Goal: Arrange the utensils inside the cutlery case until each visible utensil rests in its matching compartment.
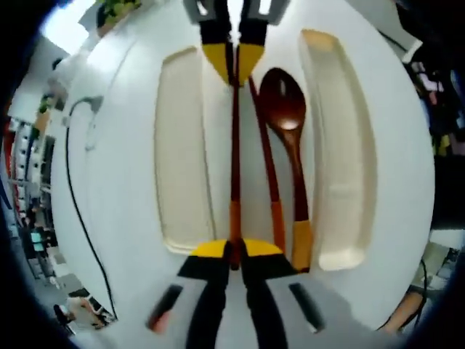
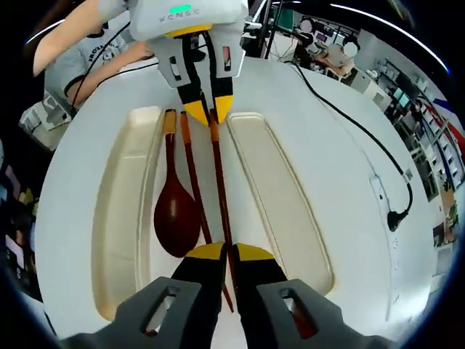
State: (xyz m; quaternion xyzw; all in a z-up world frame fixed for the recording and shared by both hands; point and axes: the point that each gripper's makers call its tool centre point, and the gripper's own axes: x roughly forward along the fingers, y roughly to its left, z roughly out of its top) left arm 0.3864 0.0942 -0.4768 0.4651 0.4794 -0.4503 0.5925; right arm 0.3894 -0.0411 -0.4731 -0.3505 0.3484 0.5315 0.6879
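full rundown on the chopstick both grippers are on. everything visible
The chopstick is a long, thin, dark reddish-brown stick, wood by its look, with an orange band near one end. It lies straight along the white table between two cream trays. The left gripper is shut on its banded end, the right gripper on the other. A second chopstick and a wooden spoon lie beside it.

Dark reddish-brown spoon (image 1: 284, 109) and chopsticks (image 1: 235, 160) with orange ends, cream trays (image 1: 182, 160), white surface (image 1: 116, 182), black claws tipped yellow.
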